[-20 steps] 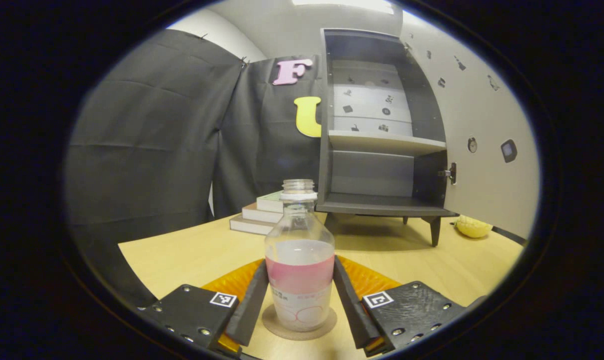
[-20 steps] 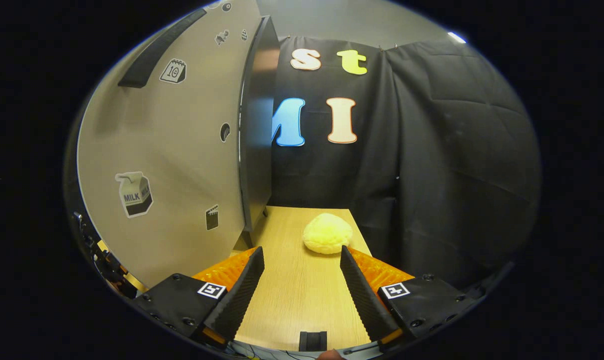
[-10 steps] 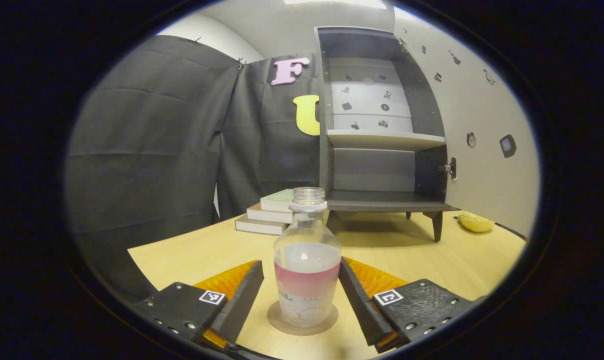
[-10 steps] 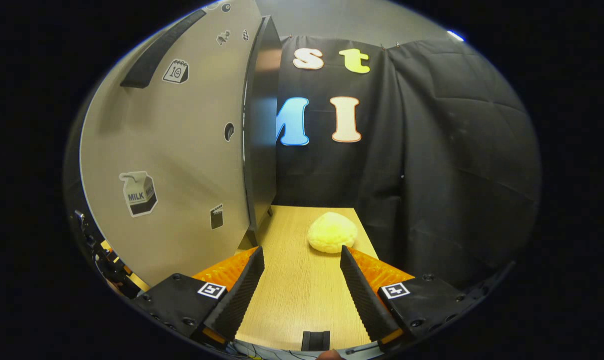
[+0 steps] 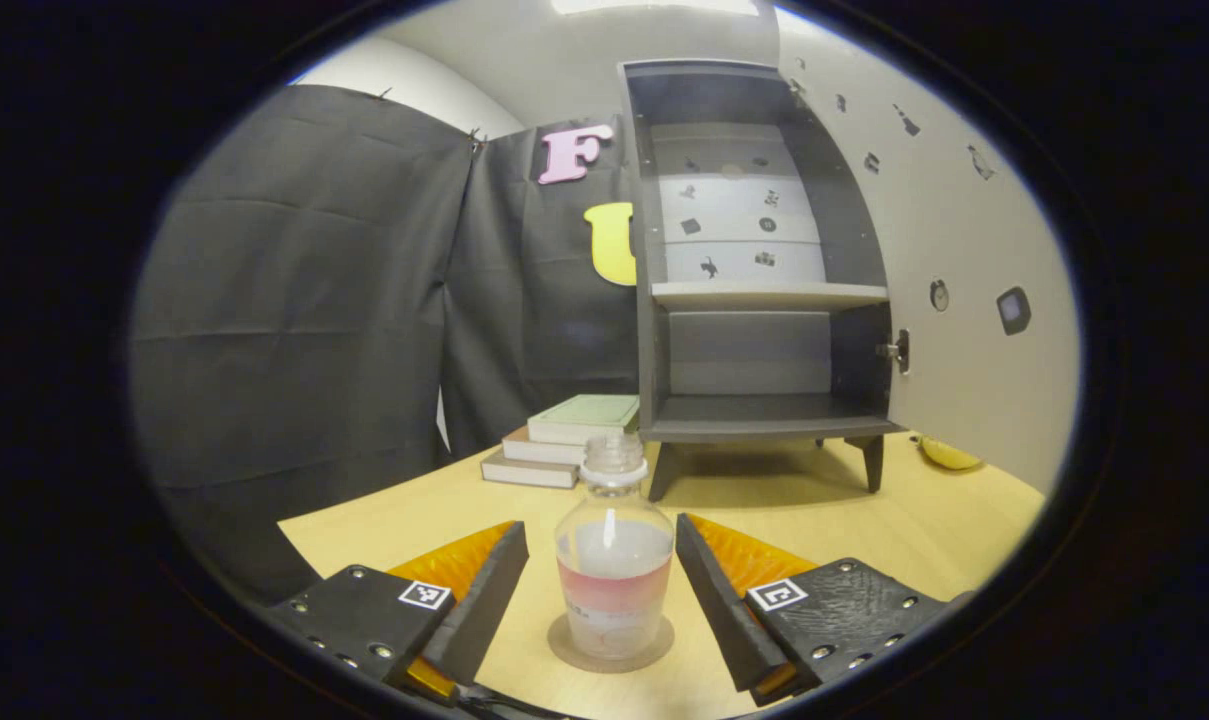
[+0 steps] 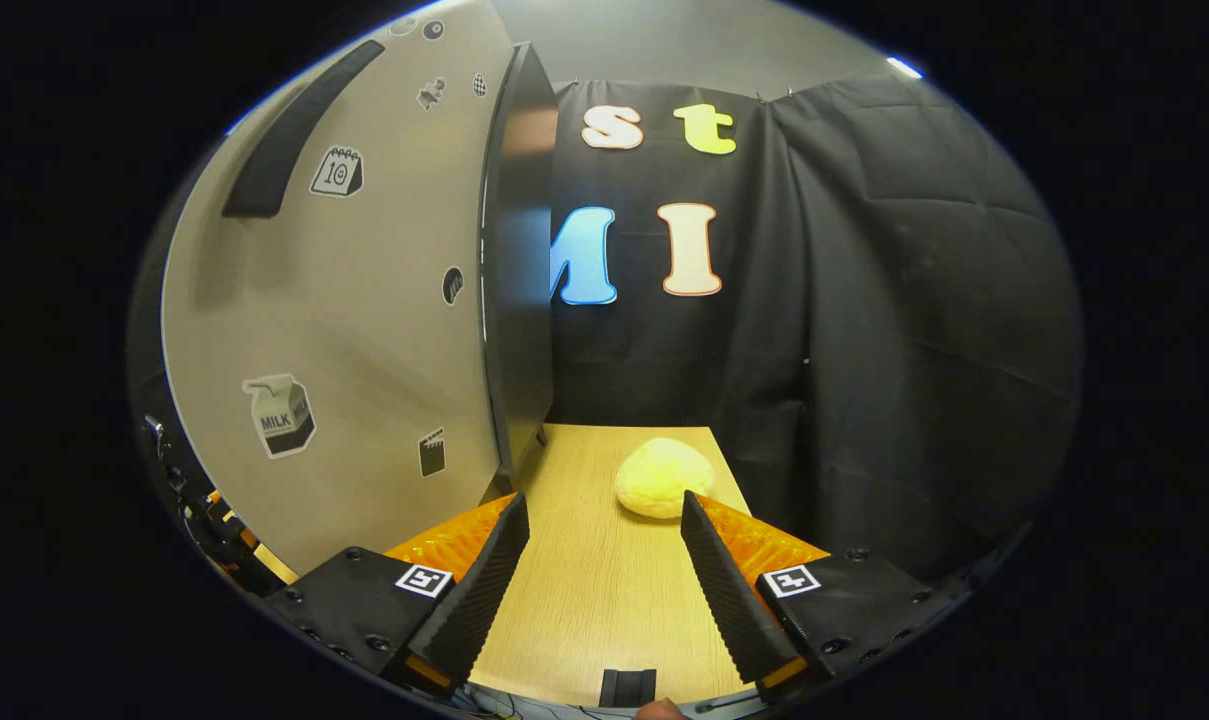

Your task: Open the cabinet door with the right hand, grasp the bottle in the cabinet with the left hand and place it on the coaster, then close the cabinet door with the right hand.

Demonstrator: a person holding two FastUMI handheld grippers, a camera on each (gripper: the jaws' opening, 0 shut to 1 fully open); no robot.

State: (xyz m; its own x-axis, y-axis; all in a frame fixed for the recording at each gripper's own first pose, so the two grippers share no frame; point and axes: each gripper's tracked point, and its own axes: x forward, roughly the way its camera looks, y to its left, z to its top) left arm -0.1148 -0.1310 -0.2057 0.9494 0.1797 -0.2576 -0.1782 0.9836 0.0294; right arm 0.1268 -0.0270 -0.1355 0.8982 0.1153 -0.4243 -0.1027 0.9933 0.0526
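Wooden bench (image 5: pixel 814 520) now carries the bottle (image 5: pixel 614 570) upright on its coaster (image 5: pixel 564 645), left tool (image 5: pixel 602 590) spread wide around it, right tool (image 6: pixel 604 580) open beside the cabinet door (image 6: pixel 364 330), presumably poised for closing.

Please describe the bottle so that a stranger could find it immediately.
On the light wooden table, before the open dark grey cabinet, lies a round brown coaster. Upright on it stands the clear capless plastic bottle with a pink label band, unlike the stacked books behind it.
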